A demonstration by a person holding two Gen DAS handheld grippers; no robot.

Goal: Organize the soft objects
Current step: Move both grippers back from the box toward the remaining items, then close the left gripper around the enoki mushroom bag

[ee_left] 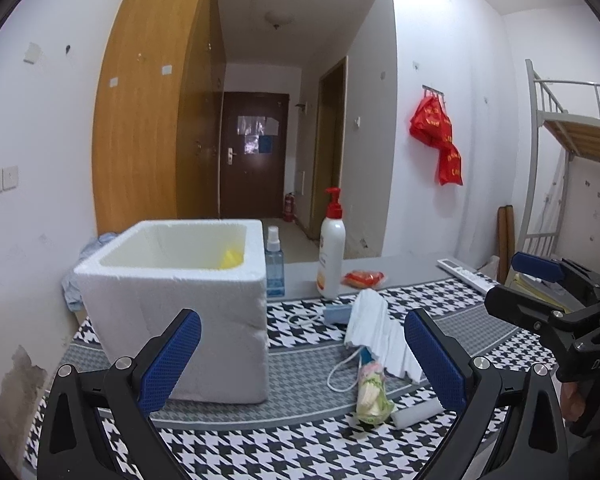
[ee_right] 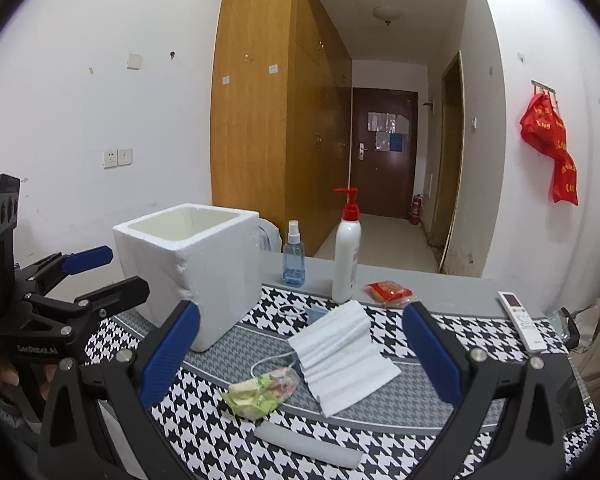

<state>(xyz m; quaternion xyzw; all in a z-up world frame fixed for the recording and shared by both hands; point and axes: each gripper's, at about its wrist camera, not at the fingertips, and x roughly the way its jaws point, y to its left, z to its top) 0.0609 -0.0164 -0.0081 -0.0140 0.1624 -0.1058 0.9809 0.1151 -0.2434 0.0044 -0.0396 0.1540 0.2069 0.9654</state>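
1. left gripper (ee_left: 302, 354) fingers wide apart, nothing between them, hovering over the table; right gripper (ee_right: 300, 350) also spread wide and empty; each one shows at the edge of the other's view
2. white face mask (ee_right: 342, 354) lies unfolded on the cloth just ahead of both grippers, ear loop trailing toward 7 o'clock; small green-and-pink soft packet (ee_right: 262, 392) touching its near-left corner; white foam strip (ee_right: 308, 446) lying flat at 6 o'clock of the packet, nearest the cameras
3. foam box (ee_left: 180, 300) open-topped, upright, at 10 o'clock of the mask; one yellow item (ee_left: 232, 259) visible inside against the right inner wall, rest of the interior hidden
4. light-blue pad (ee_left: 337, 315) just beyond the mask; red snack packet (ee_right: 388, 293) at 1 o'clock, on bare grey table
5. houndstooth cloth (ee_right: 204, 440) covers the near part of the grey table (ee_right: 452, 288); bluish cloth heap (ee_left: 80, 268) behind the box
6. counts: 2 bottles – blue spray bottle (ee_right: 293, 256) and white pump bottle (ee_right: 347, 256) with red pump, both upright behind the mask; 1 remote (ee_right: 522, 320) at 3 o'clock; 1 box, 1 mask
7. room: white walls, wooden wardrobe (ee_right: 268, 112), dark door (ee_right: 384, 152) down the hallway, red bags (ee_right: 552, 148) hanging on a wall hook, bunk bed frame (ee_left: 568, 128)
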